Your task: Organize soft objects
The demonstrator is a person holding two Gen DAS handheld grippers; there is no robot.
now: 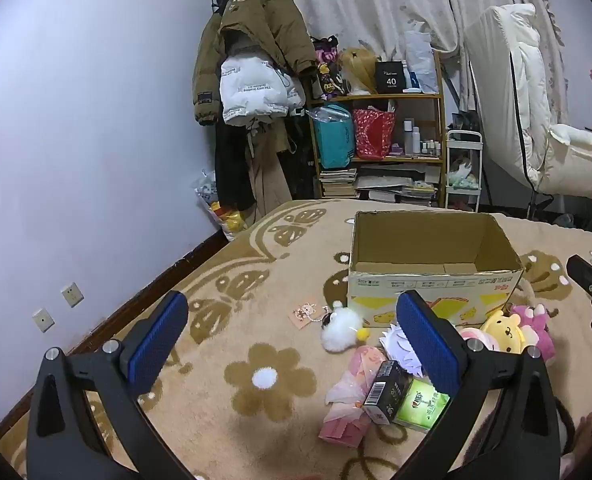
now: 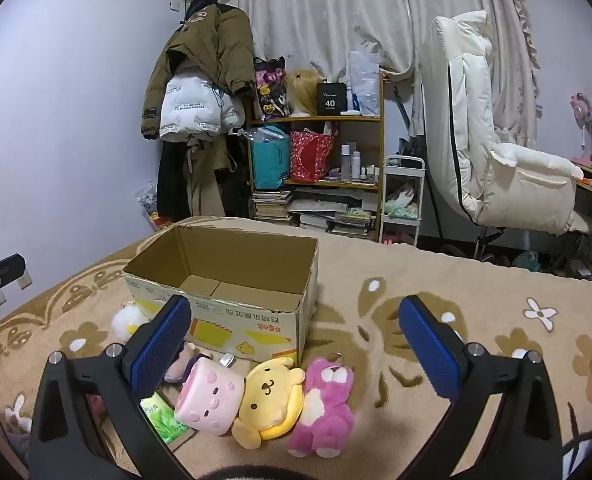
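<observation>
An open cardboard box (image 1: pixel 436 284) (image 2: pixel 256 316) stands on the beige flowered blanket, with nothing inside. In front of it lie a pink plush bear (image 2: pixel 324 404) (image 1: pixel 536 328), a yellow plush dog (image 2: pixel 270 400) (image 1: pixel 500 330), a pink cylinder plush (image 2: pixel 210 398) and a white fluffy plush (image 1: pixel 342 330) (image 2: pixel 124 322). My left gripper (image 1: pixel 292 344) hovers open above the blanket left of the toys. Above the plush row hangs my right gripper (image 2: pixel 296 344), open, with nothing between its blue pads.
A green tissue pack (image 1: pixel 420 406) (image 2: pixel 164 420), a black carton (image 1: pixel 386 392) and a pink wrapped packet (image 1: pixel 352 396) lie near the toys. A shelf (image 1: pixel 380 128), hanging coats (image 1: pixel 248 64) and a white padded chair (image 2: pixel 496 152) stand behind the bed. The wall runs along the left.
</observation>
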